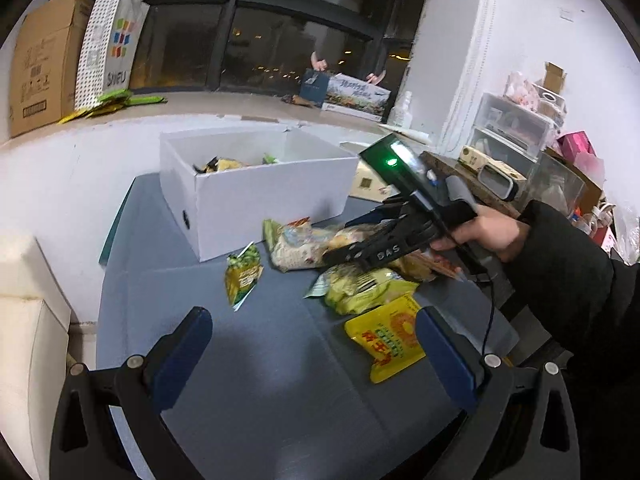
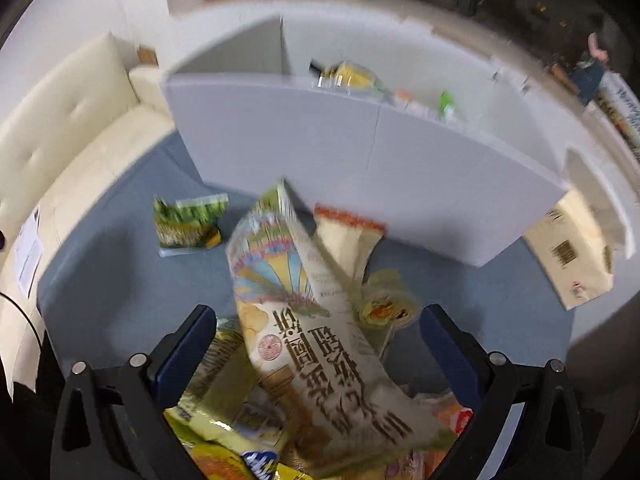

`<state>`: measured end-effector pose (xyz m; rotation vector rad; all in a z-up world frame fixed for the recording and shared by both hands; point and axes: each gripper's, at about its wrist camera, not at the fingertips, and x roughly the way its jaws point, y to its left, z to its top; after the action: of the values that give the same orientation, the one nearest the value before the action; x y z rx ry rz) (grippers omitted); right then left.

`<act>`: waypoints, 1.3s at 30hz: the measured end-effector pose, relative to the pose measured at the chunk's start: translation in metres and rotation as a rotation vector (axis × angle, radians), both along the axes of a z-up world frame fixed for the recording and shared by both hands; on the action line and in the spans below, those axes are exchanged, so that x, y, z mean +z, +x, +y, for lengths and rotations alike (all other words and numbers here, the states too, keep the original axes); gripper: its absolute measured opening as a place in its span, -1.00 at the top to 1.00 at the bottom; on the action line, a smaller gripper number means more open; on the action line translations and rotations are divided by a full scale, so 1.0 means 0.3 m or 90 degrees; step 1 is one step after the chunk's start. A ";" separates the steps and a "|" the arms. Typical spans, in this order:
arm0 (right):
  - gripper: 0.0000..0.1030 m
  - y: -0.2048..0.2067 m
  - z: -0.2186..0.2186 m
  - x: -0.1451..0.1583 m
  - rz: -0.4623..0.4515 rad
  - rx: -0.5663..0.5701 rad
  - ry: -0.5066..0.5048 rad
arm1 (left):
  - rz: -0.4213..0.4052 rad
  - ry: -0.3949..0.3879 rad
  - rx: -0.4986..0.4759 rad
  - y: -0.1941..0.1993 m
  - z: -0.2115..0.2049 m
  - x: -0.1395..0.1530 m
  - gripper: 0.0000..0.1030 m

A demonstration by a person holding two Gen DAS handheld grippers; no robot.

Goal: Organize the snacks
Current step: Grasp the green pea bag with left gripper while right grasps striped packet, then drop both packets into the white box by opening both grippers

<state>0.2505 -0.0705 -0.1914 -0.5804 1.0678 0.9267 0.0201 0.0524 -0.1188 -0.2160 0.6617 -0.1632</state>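
Right tongs [image 2: 316, 364]: spread wide over the snack pile, the tall chip bag [image 2: 316, 340] between the pads — not pinched.
Left tongs [image 1: 316, 360]: spread, empty, above the bare grey surface [image 1: 260, 360].
Snacks: heaped just in front of the white box [image 1: 256, 196]; a green packet [image 1: 242, 276] lies apart.
Risk: the puffy bag may squirt out as the pads close — slick film, steep approach.
Risk: neighbours underneath may get pinched too and dragged off the edge.

Crinkly snack bags [image 1: 360, 272] lie heaped on the blue table beside a white box [image 1: 256, 196]
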 end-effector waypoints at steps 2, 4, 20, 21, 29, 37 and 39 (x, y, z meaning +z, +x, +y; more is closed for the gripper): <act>-0.42 -0.002 0.002 0.003 -0.020 0.001 -0.006 | 0.008 -0.006 0.005 0.010 0.011 -0.017 -1.00; 0.16 -0.001 -0.009 0.048 0.008 -0.001 0.031 | 0.016 -0.011 0.006 0.023 0.019 -0.033 -1.00; 0.30 -0.239 -0.425 0.419 -0.030 -0.144 0.343 | 0.156 0.080 -0.047 0.469 0.091 -0.253 -0.96; 0.30 -0.251 -0.451 0.420 -0.028 -0.153 0.353 | 0.162 0.086 -0.048 0.483 0.088 -0.265 -0.92; 0.30 -0.316 -0.580 0.323 0.032 -0.220 0.394 | 0.163 0.084 -0.062 0.505 0.079 -0.304 0.33; 0.30 -0.270 -0.562 0.270 0.055 -0.248 0.417 | 0.023 -0.003 -0.019 0.399 0.106 -0.075 0.33; 0.30 -0.243 -0.540 0.293 0.047 -0.250 0.430 | -0.012 -0.034 -0.007 0.404 0.131 0.003 0.33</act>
<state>0.1775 -0.2324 -0.1033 0.2174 0.8209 0.8915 0.1412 0.0916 -0.1179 -0.2624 0.6395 -0.1929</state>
